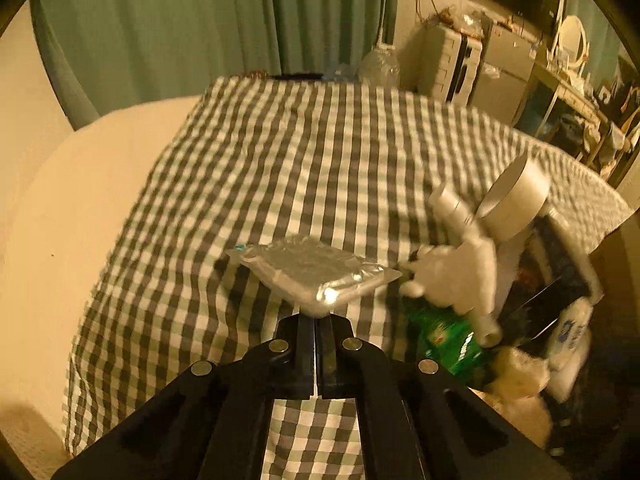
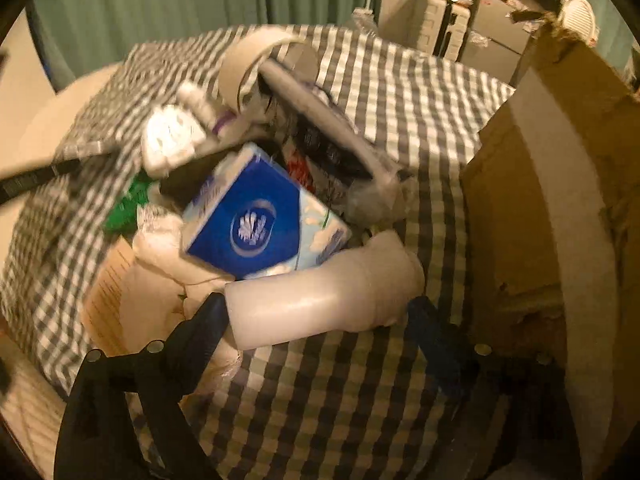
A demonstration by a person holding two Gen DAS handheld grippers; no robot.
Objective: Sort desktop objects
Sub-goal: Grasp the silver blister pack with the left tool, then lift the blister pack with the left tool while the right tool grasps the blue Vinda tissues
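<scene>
Item 1: left gripper (image 1: pixel 316 322), jaws fully closed, pinching the near corner of a silver foil pouch (image 1: pixel 314 270); light, limp, slippery; long axis crosswise, above the checked tabletop (image 1: pixel 280 160).

Item 2: right gripper (image 2: pixel 320 312), jaws wide, straddling a white bottle (image 2: pixel 320 300) lying crosswise; contact unclear. Rigid, smooth; grip mid-body.

Beyond: blue tissue pack (image 2: pixel 256 216).

Both wrist cameras look steeply down (close) at the checked tablecloth (image 1: pixel 320 160).
</scene>
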